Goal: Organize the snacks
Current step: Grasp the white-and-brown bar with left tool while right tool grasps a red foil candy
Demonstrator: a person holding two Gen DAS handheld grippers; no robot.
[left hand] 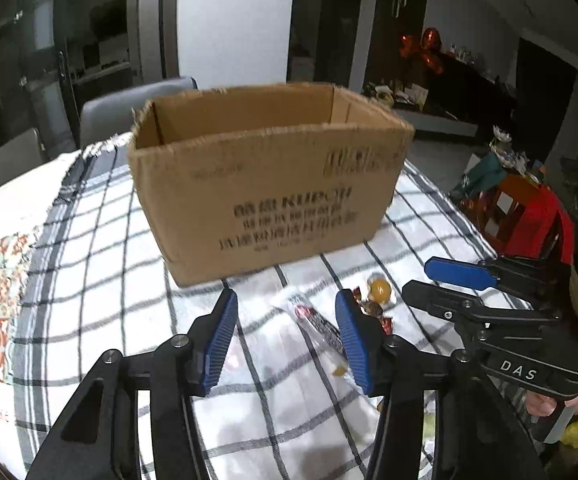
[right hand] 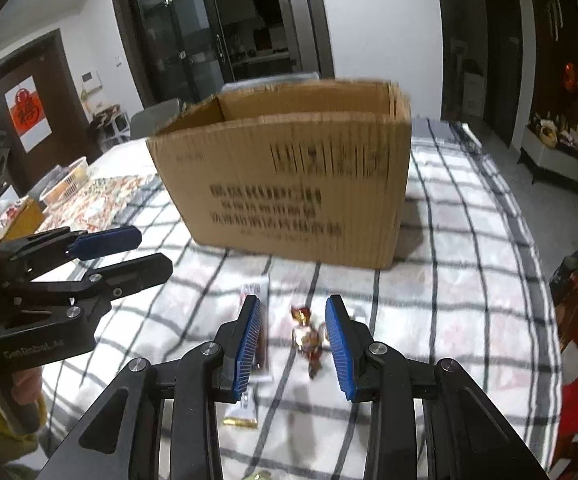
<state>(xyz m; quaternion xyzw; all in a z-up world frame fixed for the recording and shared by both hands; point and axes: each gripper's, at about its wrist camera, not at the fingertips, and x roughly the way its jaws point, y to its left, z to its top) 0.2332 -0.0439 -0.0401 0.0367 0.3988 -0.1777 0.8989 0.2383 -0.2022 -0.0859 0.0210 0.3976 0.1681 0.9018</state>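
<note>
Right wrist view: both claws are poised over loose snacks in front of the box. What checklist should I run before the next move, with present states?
1. Cardboard box open-topped, upright: ok.
2. Right claw open, nothing held: ok.
3. Red-and-gold wrapped candy lies between its fingers: ok.
4. Left claw open, nothing held: ok.
5. Long snack packet lies between the left claw's fingers: ok.
6. Room inside the box: cannot tell, its floor is hidden.

Checked tablecloth [left hand: 89, 248] — grey chair [left hand: 129, 112] behind.
</note>
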